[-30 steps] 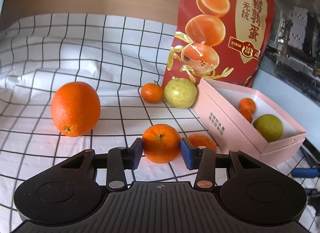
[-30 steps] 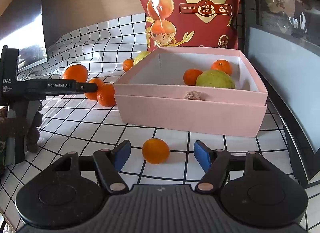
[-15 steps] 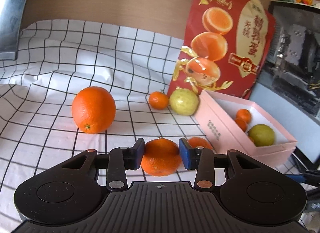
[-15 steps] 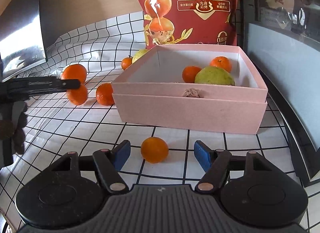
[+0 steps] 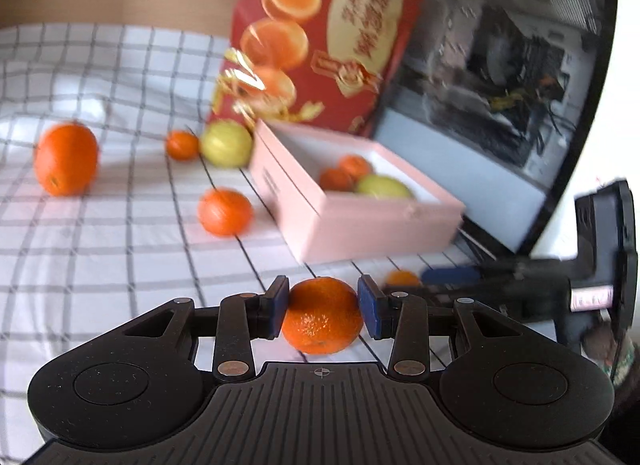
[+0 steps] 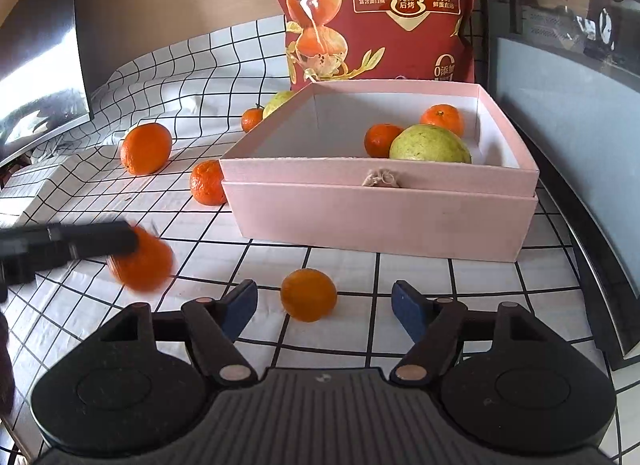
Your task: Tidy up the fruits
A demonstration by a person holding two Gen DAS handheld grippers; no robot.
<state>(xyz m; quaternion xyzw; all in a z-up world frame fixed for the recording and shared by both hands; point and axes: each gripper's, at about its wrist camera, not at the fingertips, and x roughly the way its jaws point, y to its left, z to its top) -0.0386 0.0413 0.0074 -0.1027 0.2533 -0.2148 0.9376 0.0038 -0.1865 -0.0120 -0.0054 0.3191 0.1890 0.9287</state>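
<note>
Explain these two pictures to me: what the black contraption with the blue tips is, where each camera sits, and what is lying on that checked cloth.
Each picture comes from a camera on a hand-held two-finger tool, looking along its blue-tipped fingers. A person holds one in each hand. The left gripper is shut on a mandarin. The right gripper is opening around a small mandarin on the checked cloth, not touching it. The pink box holds two mandarins and a green fruit. A large orange, more mandarins and another green fruit lie outside it.

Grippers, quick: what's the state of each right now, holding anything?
Left gripper: shut on a mandarin, lifted off the cloth.
Right gripper: holding nothing, jaws opening, a small orange on the cloth between them, untouched.
</note>
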